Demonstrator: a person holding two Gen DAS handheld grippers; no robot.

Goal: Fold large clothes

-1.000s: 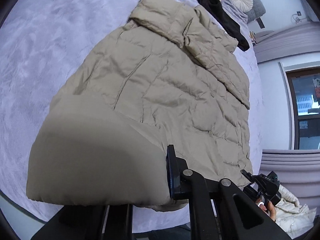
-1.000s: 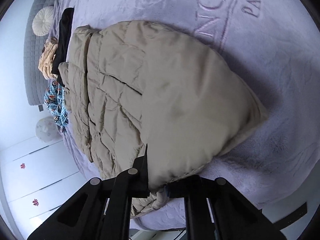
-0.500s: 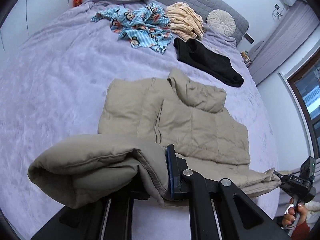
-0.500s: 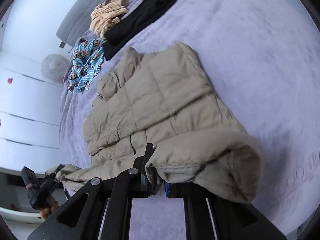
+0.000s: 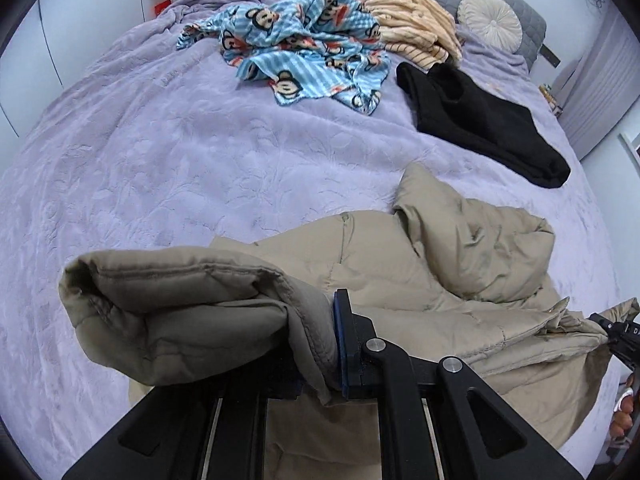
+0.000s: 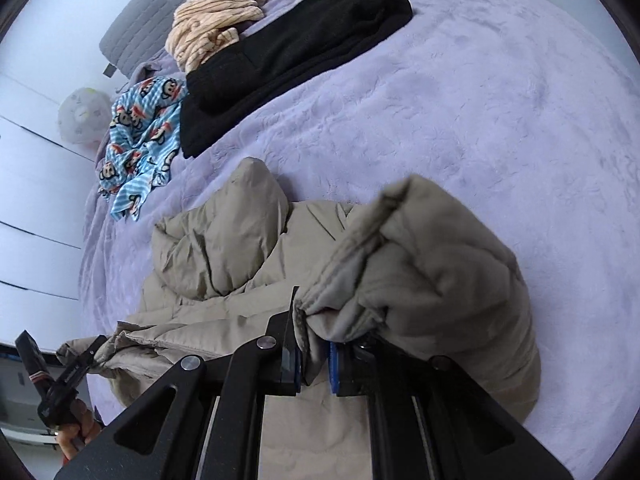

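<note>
Left gripper (image 5: 316, 344) jaws clamped on jacket (image 5: 440, 280) hem fold. Right gripper (image 6: 314, 356) jaws pinched on opposite hem corner. Jacket body bunched on bed (image 5: 160, 152) ahead of both jaws; black garment (image 5: 480, 120) farther beyond.

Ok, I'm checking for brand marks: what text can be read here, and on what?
"DA", cut off by the frame edge: white print on the right gripper holding the tan jacket.
Embossed lettering on the purple blanket: too faint to read.
Nothing else legible.
</note>
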